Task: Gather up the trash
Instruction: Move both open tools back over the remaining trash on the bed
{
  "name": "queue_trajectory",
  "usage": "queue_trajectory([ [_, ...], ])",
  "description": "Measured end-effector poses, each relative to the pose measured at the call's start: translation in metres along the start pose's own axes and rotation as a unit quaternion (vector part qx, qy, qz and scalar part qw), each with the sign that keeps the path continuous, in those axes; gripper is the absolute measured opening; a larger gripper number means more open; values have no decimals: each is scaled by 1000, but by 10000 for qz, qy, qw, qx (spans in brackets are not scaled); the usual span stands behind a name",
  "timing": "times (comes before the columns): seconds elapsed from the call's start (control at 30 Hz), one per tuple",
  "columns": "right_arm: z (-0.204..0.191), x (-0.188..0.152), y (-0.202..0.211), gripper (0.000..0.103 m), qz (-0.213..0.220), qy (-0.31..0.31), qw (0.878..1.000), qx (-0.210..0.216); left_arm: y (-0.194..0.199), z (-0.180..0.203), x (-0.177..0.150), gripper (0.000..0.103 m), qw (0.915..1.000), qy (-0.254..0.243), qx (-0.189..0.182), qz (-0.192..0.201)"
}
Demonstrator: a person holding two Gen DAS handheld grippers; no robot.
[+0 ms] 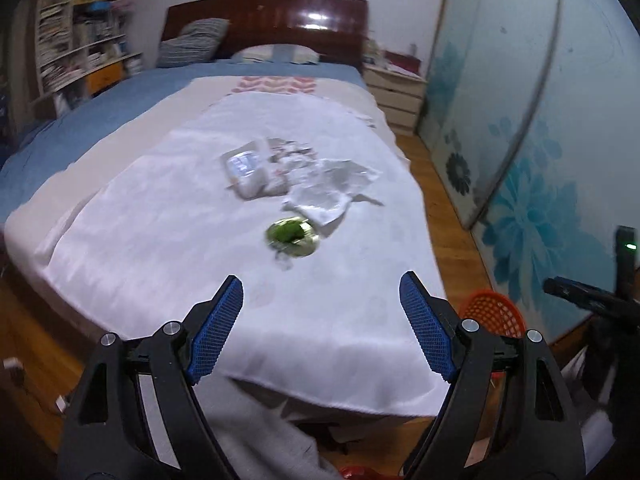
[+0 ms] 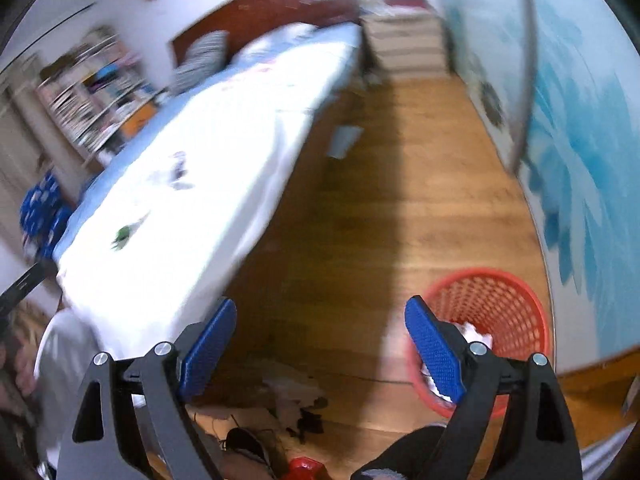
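Left gripper [image 1: 321,294] wide open, empty, above bed [image 1: 248,280] facing green wrapper [image 1: 292,237]; right gripper [image 2: 320,320] wide open, empty, over floor [image 2: 360,220] beside red basket [image 2: 500,308].

Your right wrist view is motion-blurred: the green item [image 2: 123,236] on the bed [image 2: 208,184] cannot be identified there. Your right claw [image 2: 320,344] hides part of the red basket [image 2: 504,320]; its white contents [image 2: 478,334] are unclear. In your left wrist view, the basket shows only partly behind your left claw [image 1: 321,312].
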State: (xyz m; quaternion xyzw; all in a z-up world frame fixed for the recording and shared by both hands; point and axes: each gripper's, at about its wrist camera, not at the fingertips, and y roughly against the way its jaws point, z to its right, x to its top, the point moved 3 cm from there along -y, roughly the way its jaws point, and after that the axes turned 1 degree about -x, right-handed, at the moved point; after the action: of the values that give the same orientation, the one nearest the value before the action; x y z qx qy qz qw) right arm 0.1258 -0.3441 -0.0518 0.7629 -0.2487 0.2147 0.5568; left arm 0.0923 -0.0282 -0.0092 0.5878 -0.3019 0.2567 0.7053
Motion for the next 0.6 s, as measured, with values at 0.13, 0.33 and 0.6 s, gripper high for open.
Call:
queue_trajectory([
  [0.13,-55,1,13,86,178,377,9991,122,6,-13,-1,80,9990,393,-103,205],
  [0.33,-134,47,-6,89,313,901,9945,438,11,-31,-6,80,9980,593,-119,172],
  [0.6,-241,142,-114,96,253,1797,9828,337,20,-59,-13,80,9910,1257,-383,243],
])
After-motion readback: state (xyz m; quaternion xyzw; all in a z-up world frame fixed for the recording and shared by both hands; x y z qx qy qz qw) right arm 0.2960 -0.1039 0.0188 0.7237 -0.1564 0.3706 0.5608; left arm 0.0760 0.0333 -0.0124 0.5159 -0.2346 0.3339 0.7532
